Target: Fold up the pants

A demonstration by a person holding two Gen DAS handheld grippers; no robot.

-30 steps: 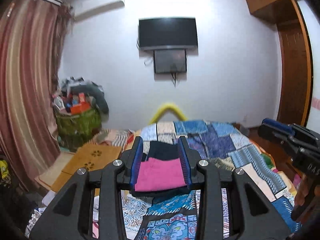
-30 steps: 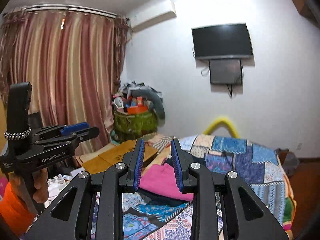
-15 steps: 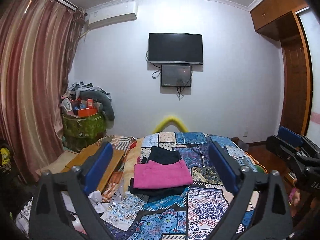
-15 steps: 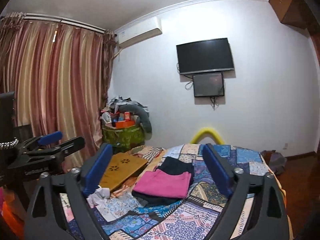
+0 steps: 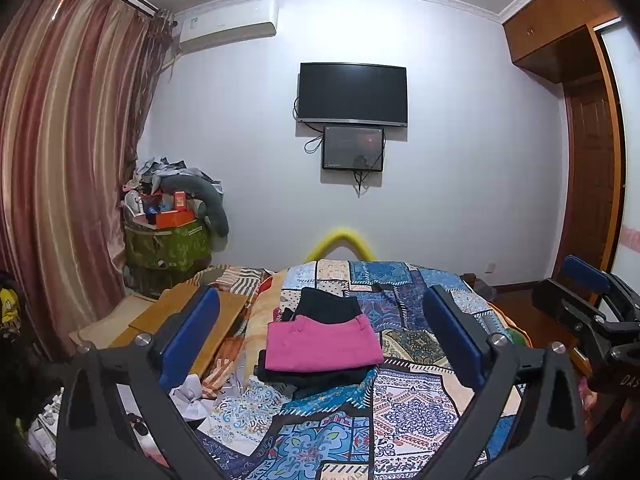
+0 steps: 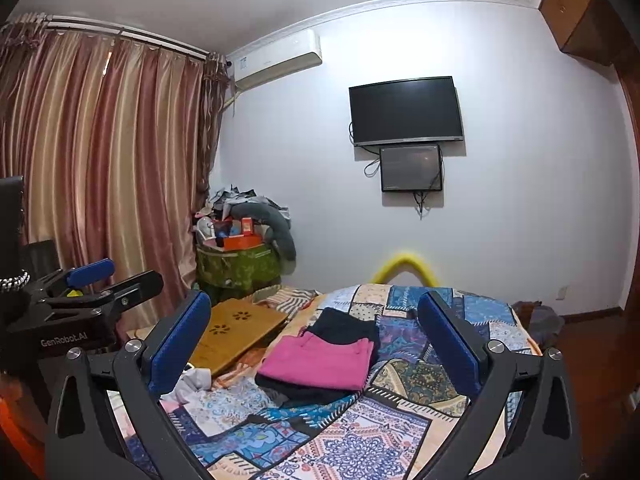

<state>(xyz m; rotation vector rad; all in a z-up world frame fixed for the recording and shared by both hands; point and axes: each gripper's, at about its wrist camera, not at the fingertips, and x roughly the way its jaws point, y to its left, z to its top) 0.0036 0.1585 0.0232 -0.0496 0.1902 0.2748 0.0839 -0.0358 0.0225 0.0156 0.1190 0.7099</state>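
Both your left gripper [image 5: 320, 336] and right gripper [image 6: 316, 344] gape wide, holding nothing; ahead, pink pants [image 5: 322, 343] lie folded on dark ones, seemingly finished

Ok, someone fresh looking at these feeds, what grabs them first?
The folded pink pants on a dark garment, mid-bed on the patchwork quilt. Both the left gripper and right gripper hang wide open above it, holding nothing. Behind, a black TV is on the white wall.
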